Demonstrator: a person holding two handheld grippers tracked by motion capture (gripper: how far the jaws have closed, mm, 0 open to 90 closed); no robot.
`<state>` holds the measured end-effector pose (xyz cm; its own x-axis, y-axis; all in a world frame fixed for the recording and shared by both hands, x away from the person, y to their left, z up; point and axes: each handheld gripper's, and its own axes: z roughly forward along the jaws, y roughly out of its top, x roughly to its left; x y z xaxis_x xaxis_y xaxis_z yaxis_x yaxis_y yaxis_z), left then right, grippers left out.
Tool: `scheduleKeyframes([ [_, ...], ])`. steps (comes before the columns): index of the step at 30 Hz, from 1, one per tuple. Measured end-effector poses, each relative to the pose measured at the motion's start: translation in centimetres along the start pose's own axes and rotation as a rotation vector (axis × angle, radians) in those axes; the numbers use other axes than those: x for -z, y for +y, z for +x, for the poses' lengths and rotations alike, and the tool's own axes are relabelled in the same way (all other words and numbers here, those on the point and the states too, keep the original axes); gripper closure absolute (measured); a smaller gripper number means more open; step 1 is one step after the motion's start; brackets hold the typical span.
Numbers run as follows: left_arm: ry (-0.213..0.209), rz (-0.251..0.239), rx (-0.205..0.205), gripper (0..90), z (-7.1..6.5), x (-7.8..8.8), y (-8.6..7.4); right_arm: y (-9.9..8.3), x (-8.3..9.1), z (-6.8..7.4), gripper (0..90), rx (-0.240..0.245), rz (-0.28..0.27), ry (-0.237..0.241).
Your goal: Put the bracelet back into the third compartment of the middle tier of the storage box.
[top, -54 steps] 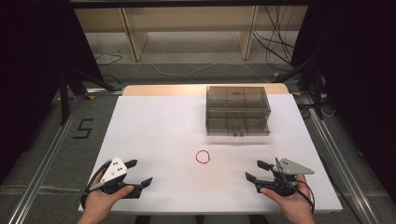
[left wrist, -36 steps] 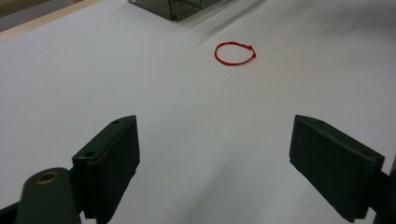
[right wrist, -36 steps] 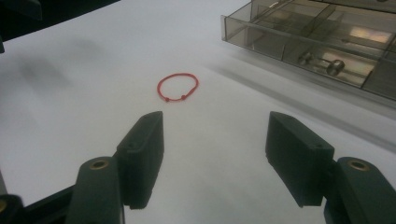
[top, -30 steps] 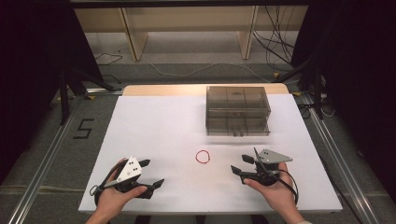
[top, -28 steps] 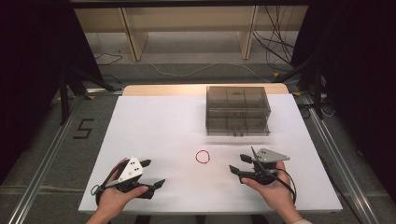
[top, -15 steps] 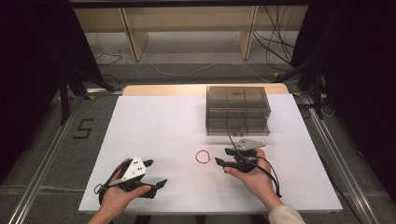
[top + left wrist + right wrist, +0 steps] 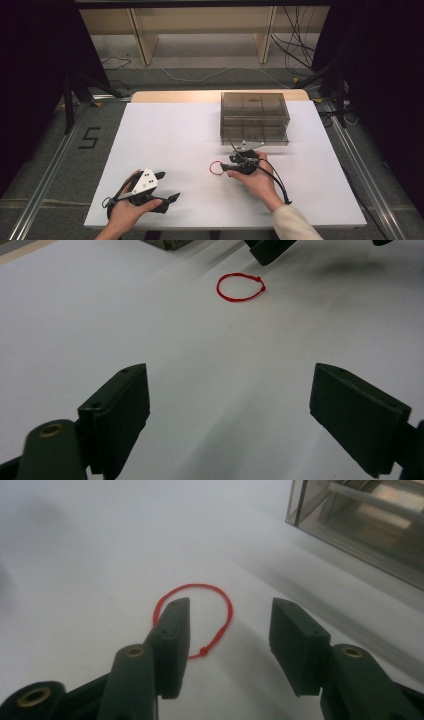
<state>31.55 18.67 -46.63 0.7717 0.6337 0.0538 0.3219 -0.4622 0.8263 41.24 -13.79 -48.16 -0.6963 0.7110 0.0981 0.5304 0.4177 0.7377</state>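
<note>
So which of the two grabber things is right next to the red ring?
The right gripper. Its fingers are open and have just been closing, right at the red ring, not yet pinching it. The left gripper sits apart, near the white table's front edge.

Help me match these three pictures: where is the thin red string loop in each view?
High view: thin red string loop lies on the white table, just left of the right gripper.
Left gripper view: top centre.
Right gripper view: centre, partly behind one jaw.
Shared landmark: the smoky clear plastic drawer box.
</note>
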Motion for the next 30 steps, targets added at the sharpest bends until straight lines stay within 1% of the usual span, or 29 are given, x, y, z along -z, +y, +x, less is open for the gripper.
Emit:
scheduleKeyframes([
  [1,0.000,0.002,0.000,16.1,0.0,0.0,0.0,0.1,-0.5,0.0,53.5,-0.001,0.014,0.006],
  [4,0.003,-0.001,0.005,16.1,0.1,0.0,-0.1,0.2,-1.0,0.0,56.2,0.011,0.029,0.000],
  [9,0.006,-0.001,0.004,16.1,0.1,0.0,-0.1,0.2,-1.6,0.1,62.0,0.025,0.055,-0.025],
  [14,0.006,0.000,0.001,16.1,0.0,0.0,-0.1,0.2,-1.8,0.3,68.8,0.050,0.057,-0.055],
  [17,0.005,0.001,-0.001,16.1,0.0,0.0,-0.1,0.2,-1.8,0.2,75.4,0.041,0.055,-0.069],
  [18,0.004,0.001,0.000,16.1,0.0,0.0,-0.1,0.2,-1.8,0.2,77.6,0.038,0.055,-0.068],
  [19,0.005,0.002,0.000,16.1,0.0,0.0,-0.1,0.2,-1.8,0.2,77.6,0.038,0.055,-0.068],
  [20,0.004,0.002,0.001,16.1,0.0,0.0,-0.1,0.2,-1.9,0.2,81.5,0.031,0.053,-0.066],
  [21,0.004,0.001,0.001,16.1,0.0,0.0,-0.1,0.2,-1.9,0.2,81.5,0.031,0.053,-0.066],
  [22,0.005,0.002,-0.001,16.1,0.0,0.0,-0.1,0.2,-1.9,0.2,85.9,0.030,0.055,-0.062],
  [23,0.005,0.000,0.001,16.1,-0.1,0.0,-0.1,0.2,-1.9,0.3,88.2,0.027,0.056,-0.058],
  [26,0.003,0.000,-0.001,16.1,-0.1,-0.1,-0.1,0.3,-1.9,0.4,89.5,0.018,0.059,-0.059],
  [27,0.005,0.001,-0.002,16.1,-0.1,-0.1,-0.1,0.3,-2.0,0.4,89.7,0.011,0.058,-0.060],
  [28,0.006,0.001,-0.002,16.1,-0.1,-0.1,-0.1,0.2,-1.9,0.2,89.8,-0.013,0.056,-0.055],
  [30,0.008,0.001,-0.005,16.1,-0.1,-0.1,-0.1,0.2,-1.9,0.2,89.9,-0.017,0.056,-0.053],
])
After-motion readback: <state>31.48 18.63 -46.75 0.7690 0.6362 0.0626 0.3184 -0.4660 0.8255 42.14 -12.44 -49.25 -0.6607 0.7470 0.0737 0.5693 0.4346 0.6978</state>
